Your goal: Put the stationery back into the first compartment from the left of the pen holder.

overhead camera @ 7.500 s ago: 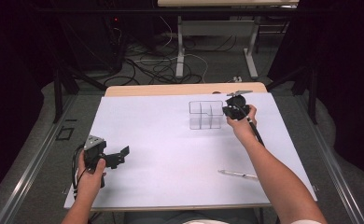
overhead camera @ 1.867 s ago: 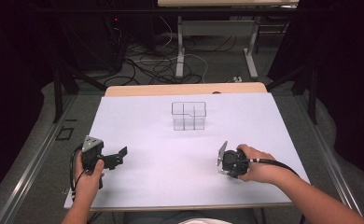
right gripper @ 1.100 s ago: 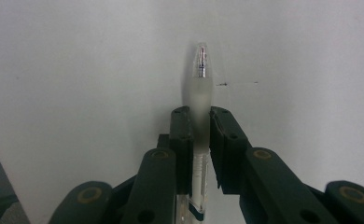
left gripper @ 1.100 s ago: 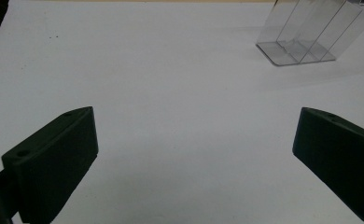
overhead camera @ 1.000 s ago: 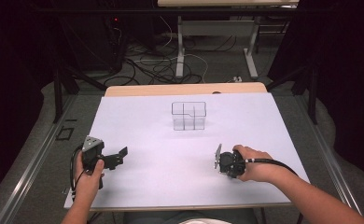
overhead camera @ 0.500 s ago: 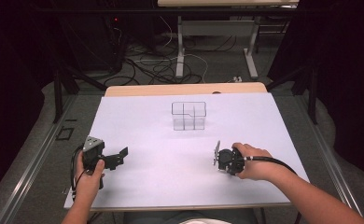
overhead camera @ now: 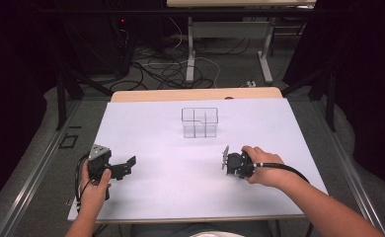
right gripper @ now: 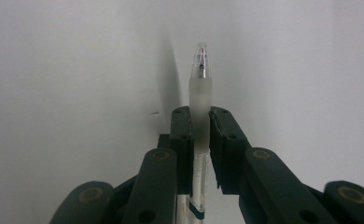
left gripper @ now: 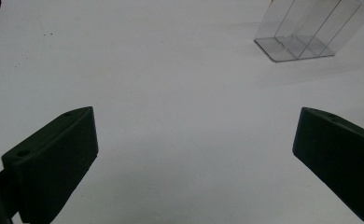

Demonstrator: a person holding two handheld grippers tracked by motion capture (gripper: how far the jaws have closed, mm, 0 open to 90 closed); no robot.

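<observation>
A clear pen (right gripper: 200,93) with a frosted grip and a see-through tip is clamped between the jaws of my right gripper (right gripper: 200,116), its tip sticking out past them over the white table sheet. In the high view my right gripper (overhead camera: 228,161) is low over the sheet at the front right, pointing left. A clear acrylic organizer (overhead camera: 199,122) with a few compartments stands at the middle back; it is also at the upper right of the left gripper view, organizer (left gripper: 306,32). My left gripper (overhead camera: 126,165) rests at the front left, jaws wide apart with nothing between them (left gripper: 194,140).
The white sheet (overhead camera: 171,197) covers nearly the whole tabletop; a strip of wood (overhead camera: 195,94) shows at the far edge. Cables and table legs lie on the floor beyond. A cable (overhead camera: 284,168) trails from the right gripper over the forearm.
The right gripper left the organizer at the back, came to the front right and closed on the pen that lay there; lately it crept slightly left. The organizer stands further left. The left gripper stayed put.
</observation>
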